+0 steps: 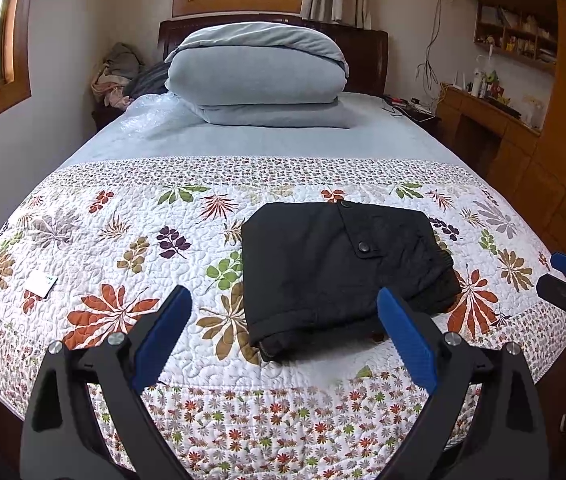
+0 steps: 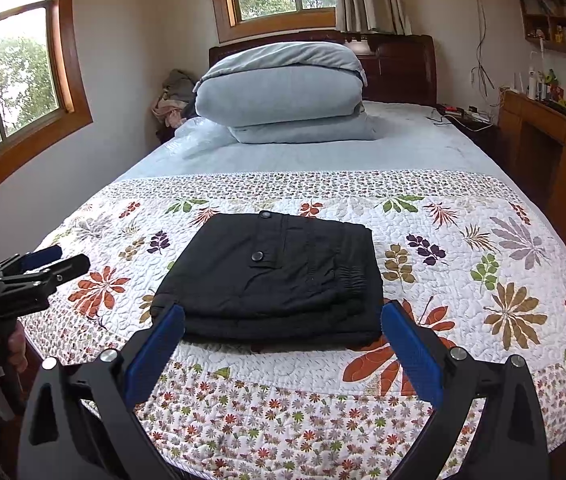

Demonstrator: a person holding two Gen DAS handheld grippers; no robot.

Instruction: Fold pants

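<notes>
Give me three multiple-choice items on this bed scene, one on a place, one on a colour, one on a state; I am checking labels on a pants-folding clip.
1. Where do the pants lie?
A. on the floral quilt
B. on the stacked blue duvet
C. on the wooden desk

2. What colour are the pants?
A. grey
B. black
C. beige

3. How do the left gripper and right gripper stand?
A. both open, holding nothing
B. both shut on the pants
C. left open, right shut on the pants

Answers: 1 A, the folded pants rest flat on the leaf-patterned quilt near the foot of the bed. 2 B, the fabric is black with dark snap buttons. 3 A, each wrist view shows wide-apart blue fingers with no cloth between them.
</notes>
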